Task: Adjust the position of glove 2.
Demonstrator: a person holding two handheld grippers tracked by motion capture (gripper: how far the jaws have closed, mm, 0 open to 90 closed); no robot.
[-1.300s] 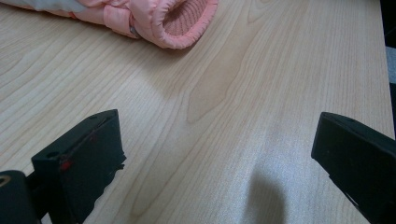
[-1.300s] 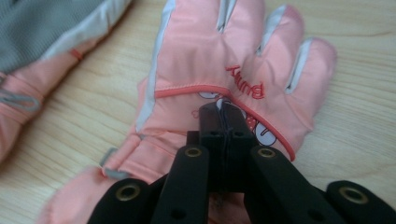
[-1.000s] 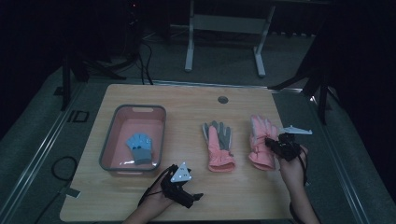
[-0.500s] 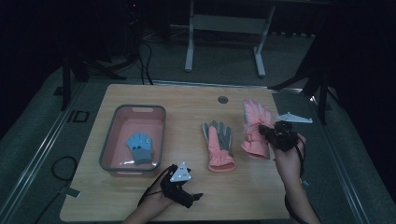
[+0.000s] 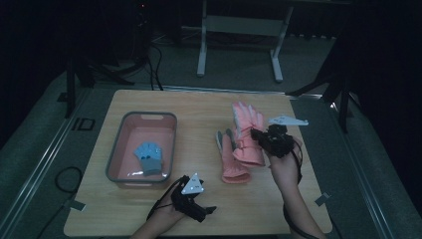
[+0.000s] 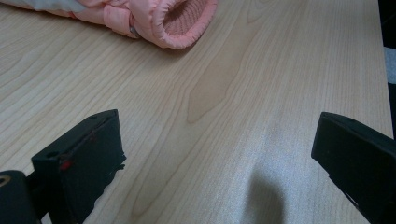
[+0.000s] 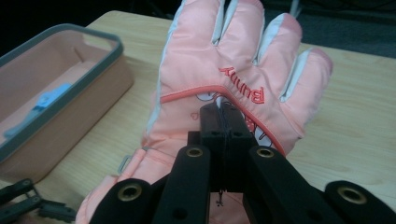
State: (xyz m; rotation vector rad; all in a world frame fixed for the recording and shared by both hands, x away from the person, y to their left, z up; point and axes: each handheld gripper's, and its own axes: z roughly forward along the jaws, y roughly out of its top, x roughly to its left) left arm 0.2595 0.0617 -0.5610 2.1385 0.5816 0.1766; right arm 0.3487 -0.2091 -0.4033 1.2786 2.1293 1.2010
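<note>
A pink glove (image 5: 246, 132) with red lettering hangs lifted off the table, my right gripper (image 5: 259, 135) shut on its back; the right gripper view has the jaws pinched together on that pink glove (image 7: 233, 70). A second pink glove (image 5: 230, 159) with grey fingers lies flat on the table (image 5: 199, 104), its cuff (image 6: 180, 21) at the top of the left gripper view. My left gripper (image 5: 201, 213) rests open near the front edge, jaws wide apart over bare wood. A small blue glove (image 5: 148, 157) lies inside the pink tray (image 5: 142, 117).
The grey-rimmed pink tray (image 7: 56, 93) stands at the table's left half. Black cables trail from both grippers. A metal stand (image 5: 239, 30) is on the floor beyond the far edge.
My right gripper has lifted the pink glove off the table and carried it left and away from me, toward the middle. The left gripper has stayed put.
</note>
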